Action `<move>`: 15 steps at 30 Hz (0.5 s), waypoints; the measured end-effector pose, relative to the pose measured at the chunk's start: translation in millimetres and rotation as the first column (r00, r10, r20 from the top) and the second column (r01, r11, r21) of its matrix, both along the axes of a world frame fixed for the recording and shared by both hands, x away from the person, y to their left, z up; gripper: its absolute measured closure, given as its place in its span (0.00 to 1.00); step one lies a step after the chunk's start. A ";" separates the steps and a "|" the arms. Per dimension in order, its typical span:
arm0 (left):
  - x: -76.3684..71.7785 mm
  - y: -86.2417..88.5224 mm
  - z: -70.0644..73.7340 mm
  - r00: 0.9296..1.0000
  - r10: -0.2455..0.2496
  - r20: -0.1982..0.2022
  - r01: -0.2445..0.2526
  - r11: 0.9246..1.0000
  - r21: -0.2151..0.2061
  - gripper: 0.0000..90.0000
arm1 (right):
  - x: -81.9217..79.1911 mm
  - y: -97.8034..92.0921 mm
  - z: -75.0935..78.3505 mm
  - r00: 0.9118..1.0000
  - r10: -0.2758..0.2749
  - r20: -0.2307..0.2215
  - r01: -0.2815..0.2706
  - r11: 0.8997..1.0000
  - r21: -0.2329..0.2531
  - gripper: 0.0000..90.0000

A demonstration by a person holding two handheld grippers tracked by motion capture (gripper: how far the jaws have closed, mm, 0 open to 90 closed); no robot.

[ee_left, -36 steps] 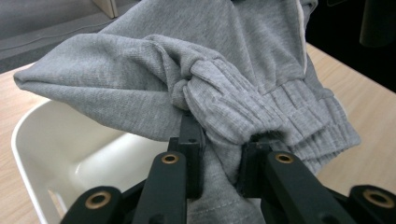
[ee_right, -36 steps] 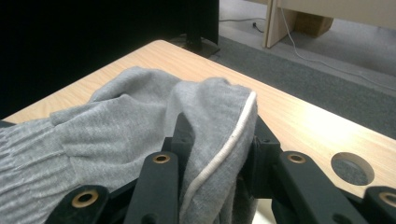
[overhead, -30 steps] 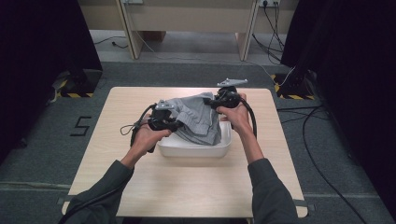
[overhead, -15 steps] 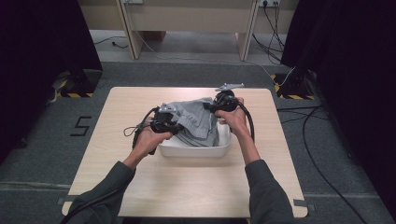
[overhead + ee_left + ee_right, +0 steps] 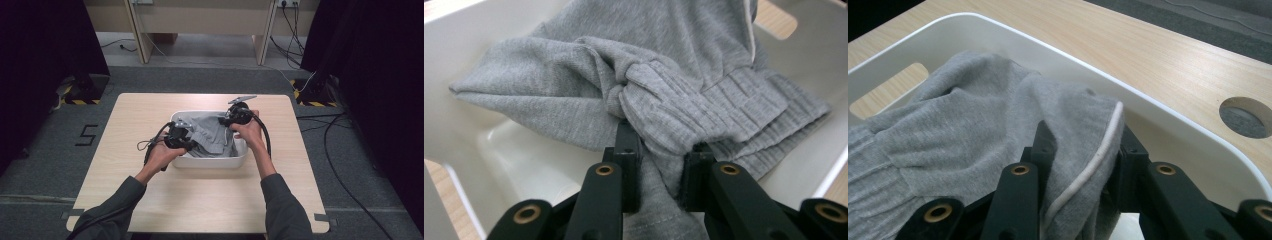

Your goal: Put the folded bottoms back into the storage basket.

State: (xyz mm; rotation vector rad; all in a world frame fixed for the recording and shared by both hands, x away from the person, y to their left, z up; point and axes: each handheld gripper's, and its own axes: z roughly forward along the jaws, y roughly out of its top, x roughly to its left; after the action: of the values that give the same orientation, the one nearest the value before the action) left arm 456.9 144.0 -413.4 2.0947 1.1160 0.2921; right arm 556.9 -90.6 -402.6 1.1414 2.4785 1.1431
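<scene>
Both clamped on the grey garment [image 5: 209, 134], left tool [image 5: 184, 134] and right tool [image 5: 226, 119], probably to lower it evenly into the white bin [image 5: 210, 162] mid-frame on the worktop [image 5: 200, 200].

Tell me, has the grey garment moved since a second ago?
Yes. The grey garment has sunk lower into the white tub, both grippers clamped on it.

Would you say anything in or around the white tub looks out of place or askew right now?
Nothing stands out. The grey garment lies bunched inside the white tub, gripped by the left gripper and right gripper; the tub sits square on the table.
</scene>
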 end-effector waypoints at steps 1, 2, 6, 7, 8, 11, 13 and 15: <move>0.0 0.2 -0.7 1.000 0.000 -0.004 0.000 1.000 0.000 0.83 | -0.1 0.3 0.1 1.000 0.000 -0.007 0.000 1.000 -0.001 0.78; 0.2 0.6 -1.1 1.000 -0.002 -0.008 0.002 1.000 0.000 0.83 | 0.2 0.5 0.0 1.000 -0.004 -0.014 0.004 1.000 -0.004 0.78; 0.5 0.6 -2.9 1.000 0.000 -0.017 0.000 1.000 0.003 0.83 | 0.1 2.1 -0.8 1.000 0.003 -0.018 -0.003 1.000 -0.024 0.77; 0.4 0.5 -3.6 1.000 0.001 -0.019 0.000 1.000 0.006 0.82 | 0.1 2.3 -1.4 1.000 0.003 -0.019 -0.004 1.000 -0.029 0.77; 0.5 0.5 -4.0 1.000 -0.001 -0.022 0.001 1.000 0.010 0.82 | 0.0 2.3 -1.4 1.000 0.000 -0.023 -0.001 0.999 -0.035 0.77; 0.9 1.0 -5.4 0.999 0.003 -0.035 -0.002 1.000 0.015 0.80 | 0.6 2.9 -3.2 0.999 -0.013 -0.053 0.010 0.999 -0.047 0.71; 1.5 1.7 -6.8 0.999 0.003 -0.050 -0.002 1.000 0.021 0.73 | 0.0 3.1 -4.6 0.998 -0.018 -0.061 0.014 0.998 -0.064 0.65; 2.0 3.6 -6.2 0.999 0.007 -0.052 -0.006 1.000 0.019 0.68 | -0.4 3.4 -4.6 0.997 -0.032 -0.066 0.027 0.997 -0.074 0.55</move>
State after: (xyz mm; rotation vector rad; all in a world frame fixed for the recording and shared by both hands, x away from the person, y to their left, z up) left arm 459.0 147.6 -419.6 2.1265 1.1546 0.2534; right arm 556.5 -87.1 -407.2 1.2118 2.5215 1.0136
